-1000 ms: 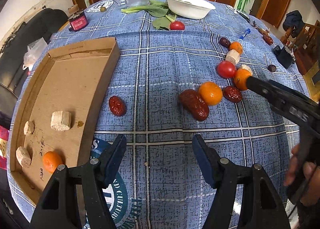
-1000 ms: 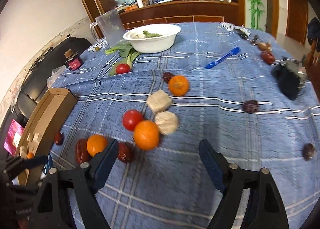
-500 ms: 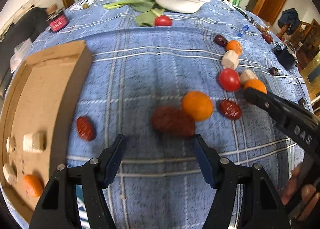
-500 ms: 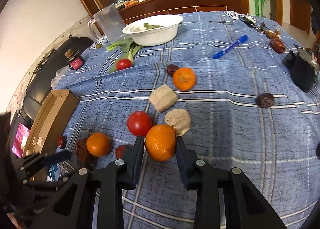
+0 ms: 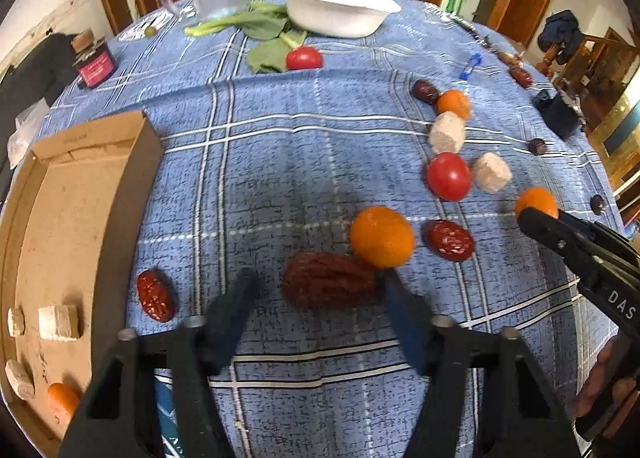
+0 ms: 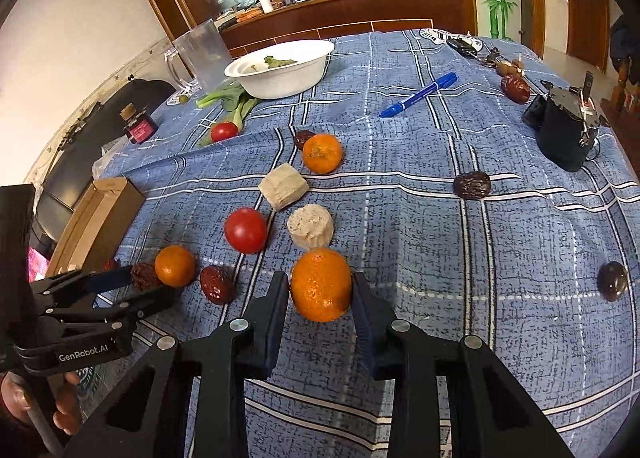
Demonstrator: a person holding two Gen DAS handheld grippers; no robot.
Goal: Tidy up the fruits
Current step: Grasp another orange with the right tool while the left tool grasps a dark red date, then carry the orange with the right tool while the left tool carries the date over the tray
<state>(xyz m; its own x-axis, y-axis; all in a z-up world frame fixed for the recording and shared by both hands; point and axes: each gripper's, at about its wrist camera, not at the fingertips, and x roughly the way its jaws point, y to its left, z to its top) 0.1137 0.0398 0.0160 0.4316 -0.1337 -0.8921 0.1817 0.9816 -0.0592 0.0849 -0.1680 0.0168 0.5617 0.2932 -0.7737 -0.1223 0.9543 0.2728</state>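
Note:
My right gripper (image 6: 320,294) is shut on an orange (image 6: 321,284), held just above the blue checked cloth; the same orange (image 5: 536,203) shows at its tip in the left wrist view. My left gripper (image 5: 320,290) is open around a large dark date (image 5: 328,285), its fingers on either side; an orange (image 5: 382,237) touches the date's far right. A cardboard tray (image 5: 136,162) at the left holds an orange (image 5: 62,398) and pale snack pieces (image 5: 58,322). Red dates (image 5: 155,300) (image 5: 450,240), a tomato (image 5: 448,176), and another orange (image 6: 322,152) lie on the cloth.
A white bowl (image 6: 280,66), glass jug (image 6: 202,54), greens (image 5: 256,28) and a second tomato (image 5: 304,58) sit at the back. A blue pen (image 6: 418,94), black pouch (image 6: 566,130), small jar (image 5: 94,64) and loose dark dates (image 6: 472,185) lie around.
My right gripper closed on the orange and lifted it slightly. My left gripper moved forward from near the tray until its open fingers came around the large date.

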